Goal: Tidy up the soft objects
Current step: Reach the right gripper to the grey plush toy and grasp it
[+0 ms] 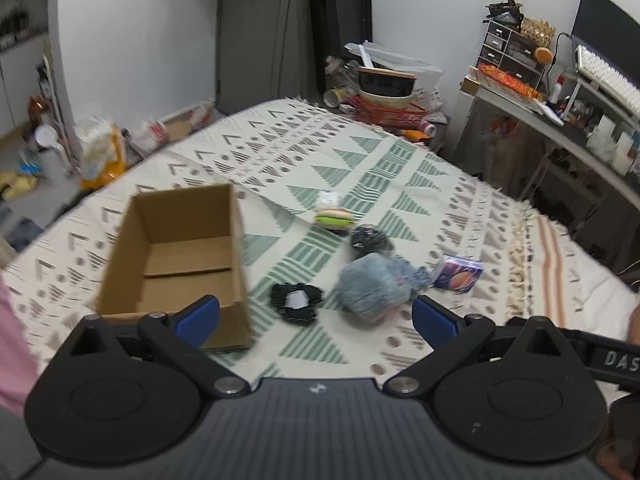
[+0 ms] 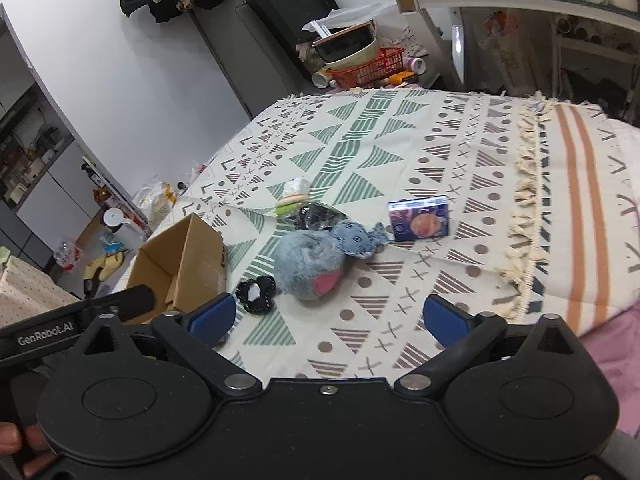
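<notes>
Left wrist view: the left gripper hangs spread apart and empty above the patterned blanket, the black scrunchie and grey plush just beyond, beside the empty cardboard box.

Right wrist view: the right gripper is likewise apart, the grey plush ahead, the box to its left.

White walls enclose a cluttered floor, a dark cabinet, and a crowded desk.
</notes>
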